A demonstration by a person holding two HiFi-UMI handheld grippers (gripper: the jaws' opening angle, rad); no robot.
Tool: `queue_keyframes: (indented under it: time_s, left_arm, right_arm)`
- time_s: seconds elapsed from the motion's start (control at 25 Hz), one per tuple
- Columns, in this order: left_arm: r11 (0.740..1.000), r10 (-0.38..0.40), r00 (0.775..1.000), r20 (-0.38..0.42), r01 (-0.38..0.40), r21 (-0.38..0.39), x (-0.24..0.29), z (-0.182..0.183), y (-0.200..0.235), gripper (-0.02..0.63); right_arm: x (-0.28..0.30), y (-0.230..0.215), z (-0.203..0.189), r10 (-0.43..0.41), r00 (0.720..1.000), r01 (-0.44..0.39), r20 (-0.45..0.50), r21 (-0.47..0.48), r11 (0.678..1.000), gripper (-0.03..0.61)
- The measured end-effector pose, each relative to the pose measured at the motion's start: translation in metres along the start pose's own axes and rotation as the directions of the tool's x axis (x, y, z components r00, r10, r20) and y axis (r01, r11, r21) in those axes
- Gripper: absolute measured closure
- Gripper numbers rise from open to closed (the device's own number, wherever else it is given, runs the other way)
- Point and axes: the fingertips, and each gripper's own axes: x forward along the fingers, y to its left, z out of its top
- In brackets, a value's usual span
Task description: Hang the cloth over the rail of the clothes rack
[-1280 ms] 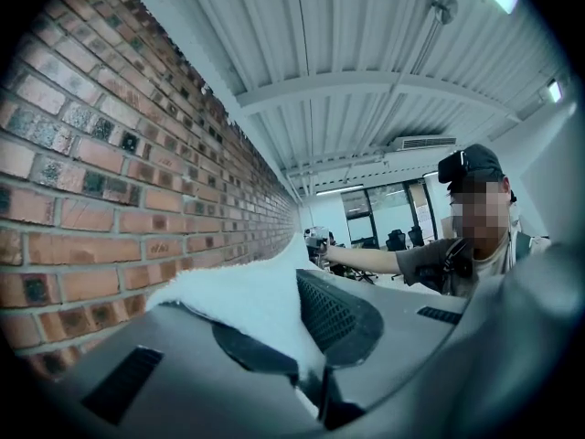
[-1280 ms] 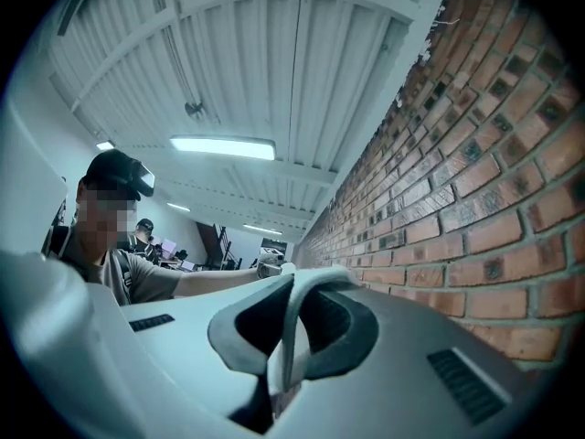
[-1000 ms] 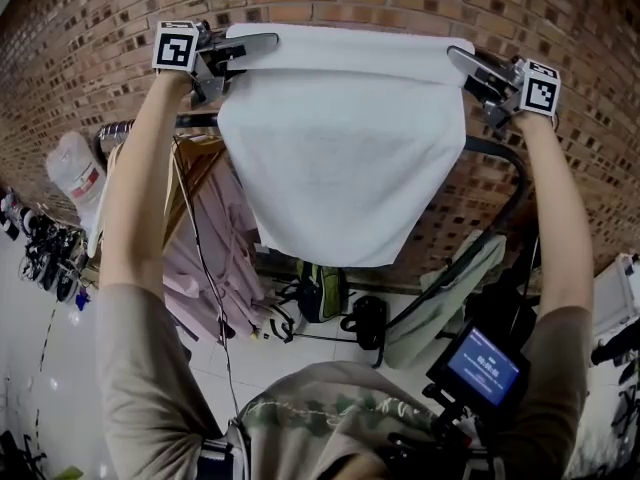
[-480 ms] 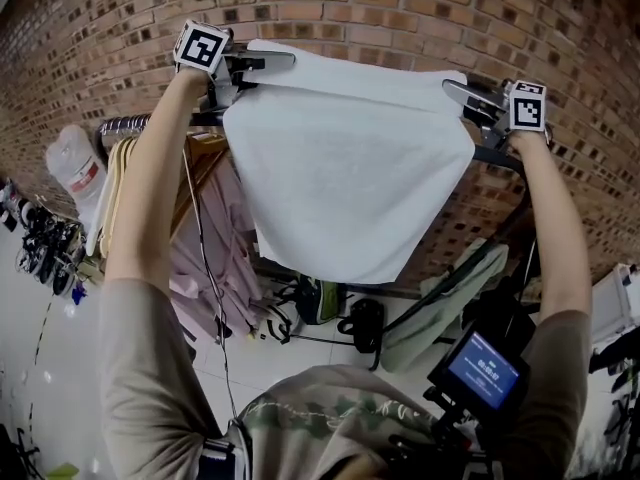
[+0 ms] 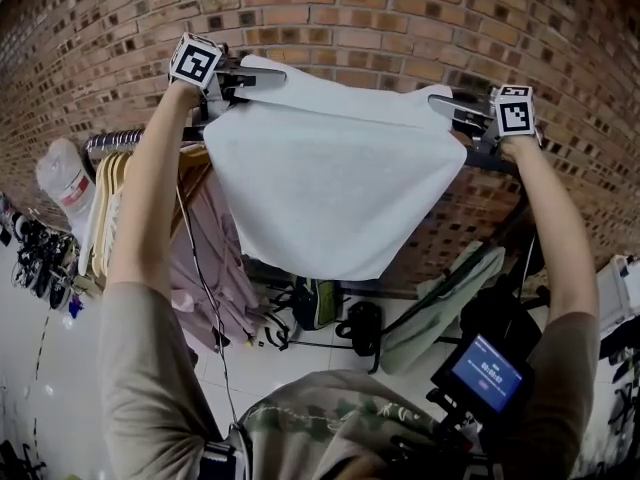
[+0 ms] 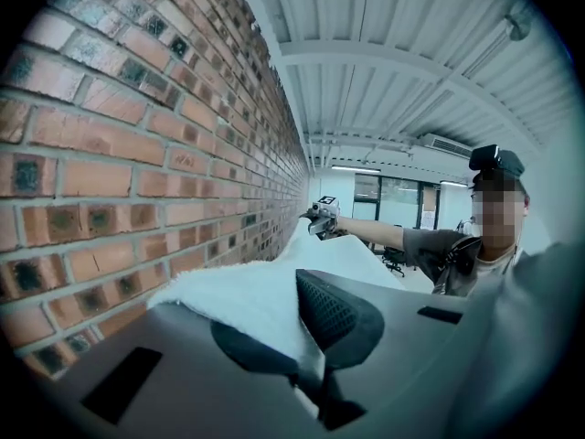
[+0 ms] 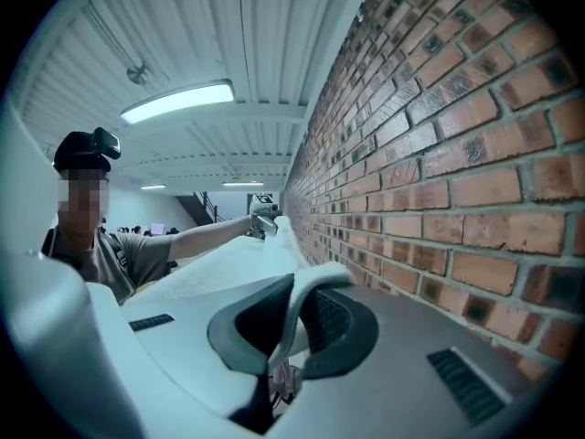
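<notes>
A white cloth (image 5: 325,183) is stretched between my two grippers, high in front of the brick wall, and hangs down toward me. My left gripper (image 5: 262,73) is shut on its upper left corner; the pads pinch the white cloth (image 6: 247,295) in the left gripper view. My right gripper (image 5: 450,108) is shut on the upper right corner, where a fold of the cloth (image 7: 297,305) runs between the jaws. The dark rail (image 5: 120,140) of the clothes rack passes behind and just below the cloth's top edge, mostly hidden by it.
Hangers with pinkish garments (image 5: 205,248) crowd the rail's left part. The rack's right end (image 5: 505,163) curves down by the right gripper. A brick wall (image 5: 330,8) stands close behind. Bags (image 5: 320,298) lie on the floor below. A small screen (image 5: 485,366) sits at my chest.
Both grippers have come down with the cloth, its top edge now near the rail. The cloth swung slightly to the left.
</notes>
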Motion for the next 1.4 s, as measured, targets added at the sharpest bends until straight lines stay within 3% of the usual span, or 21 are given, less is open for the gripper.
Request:
queue_keyframes:
  time_s: [0.12,0.32,0.44,0.6,0.96,1.04,1.16,1.28,1.4]
  left_arm:
    - [0.998,-0.03,1.0,0.004,0.03,-0.055,-0.002,-0.01,0.004,0.595]
    - [0.965,0.0,0.993,0.118,0.03,-0.26,-0.012,-0.014,0.022,0.595]
    - [0.974,-0.05,0.986,0.161,0.084,-0.212,-0.016,-0.004,0.012,0.595]
    - [0.987,-0.074,0.984,0.162,0.095,-0.127,-0.02,0.001,0.004,0.595]
    - [0.981,-0.087,0.984,0.154,0.111,-0.157,-0.015,-0.003,0.0,0.585]
    - [0.98,-0.09,0.985,0.15,0.114,-0.164,-0.013,-0.006,-0.002,0.552]
    - [0.977,-0.108,0.983,0.148,0.132,-0.167,-0.009,-0.007,-0.005,0.428]
    - [0.976,-0.11,0.983,0.144,0.135,-0.174,-0.006,-0.006,-0.007,0.362]
    - [0.971,-0.114,0.985,0.133,0.139,-0.197,-0.006,-0.007,-0.009,0.35]
  right_arm:
    - [0.003,0.001,0.0,0.012,1.0,-0.012,0.004,0.01,1.0,0.56]
    - [-0.004,-0.003,0.012,0.018,0.996,-0.019,0.088,0.02,1.0,0.561]
    - [-0.007,-0.001,0.016,0.031,0.992,-0.033,0.119,0.018,0.999,0.561]
    - [-0.007,0.001,0.02,0.021,0.992,-0.022,0.125,0.005,1.0,0.561]
    - [-0.012,0.009,0.032,0.035,0.981,-0.045,0.189,0.051,0.998,0.56]
    - [-0.012,0.009,0.035,0.025,0.979,-0.035,0.202,0.048,0.998,0.558]
    - [-0.011,0.007,0.036,0.01,0.979,-0.022,0.204,0.057,0.998,0.553]
    - [-0.008,0.009,0.035,0.022,0.98,-0.039,0.198,0.084,0.996,0.389]
    - [-0.009,0.009,0.035,0.017,0.98,-0.037,0.2,0.097,0.995,0.382]
